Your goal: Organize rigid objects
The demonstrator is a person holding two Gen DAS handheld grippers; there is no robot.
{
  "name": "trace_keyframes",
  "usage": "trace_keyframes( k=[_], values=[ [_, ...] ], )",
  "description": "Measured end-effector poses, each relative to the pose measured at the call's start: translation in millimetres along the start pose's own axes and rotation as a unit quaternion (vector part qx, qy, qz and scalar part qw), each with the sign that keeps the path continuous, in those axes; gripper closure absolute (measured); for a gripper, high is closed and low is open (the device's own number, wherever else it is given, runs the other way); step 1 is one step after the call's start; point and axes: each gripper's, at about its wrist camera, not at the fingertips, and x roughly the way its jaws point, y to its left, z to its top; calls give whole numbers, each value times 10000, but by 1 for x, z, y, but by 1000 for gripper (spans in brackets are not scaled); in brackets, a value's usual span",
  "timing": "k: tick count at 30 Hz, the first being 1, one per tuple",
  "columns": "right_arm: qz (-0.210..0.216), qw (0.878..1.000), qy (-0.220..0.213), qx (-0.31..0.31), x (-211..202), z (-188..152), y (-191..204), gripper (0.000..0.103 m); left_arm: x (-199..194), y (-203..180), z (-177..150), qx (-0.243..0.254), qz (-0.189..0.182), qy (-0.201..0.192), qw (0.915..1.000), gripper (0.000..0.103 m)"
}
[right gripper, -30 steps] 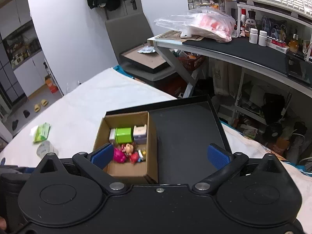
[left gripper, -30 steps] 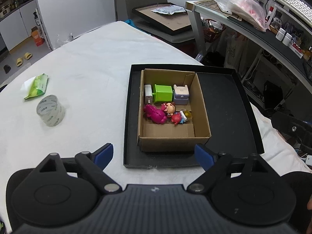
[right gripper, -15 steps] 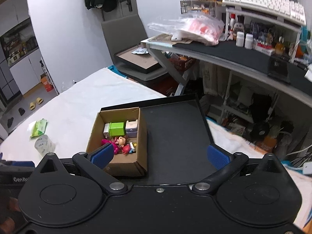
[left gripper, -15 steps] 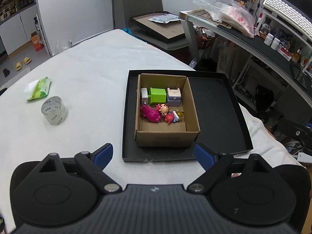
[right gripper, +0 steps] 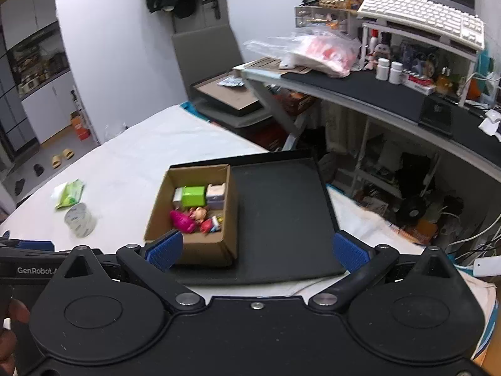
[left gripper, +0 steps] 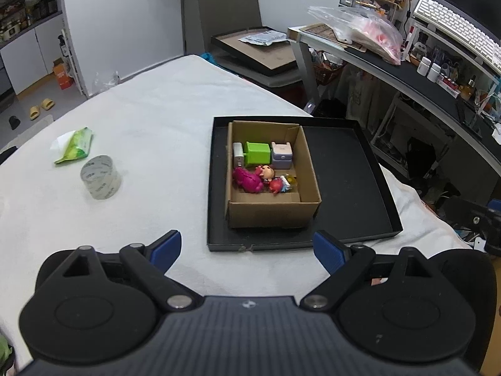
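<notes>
— White cloth covered the table [left gripper: 150, 131]; where were the toys?
— Inside the cardboard box [left gripper: 308, 169] on the black tray [left gripper: 350, 156].
— And the claws?
— Left gripper [left gripper: 245, 249] and right gripper [right gripper: 256, 249] both gaped wide, empty. Those toys looked light, hard, slippery; pinch their bodies.

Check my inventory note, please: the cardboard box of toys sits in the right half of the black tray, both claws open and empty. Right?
Not quite: the cardboard box sits in the left half of the black tray, as the left wrist view shows. Both the left claw and right claw are open and empty.
</notes>
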Motion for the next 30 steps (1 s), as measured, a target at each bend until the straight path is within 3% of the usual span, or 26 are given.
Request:
trace_keyframes(
  k=[18,30],
  values=[
    [300,9989,-28,-367,-15,-12,35,0,-13,14,-10,-44,15,-95,9999,13],
    [305,9990,-32,-327,-17,-13,38,0,-17,12,-11,-51,-60,-180,9998,13]
  ],
)
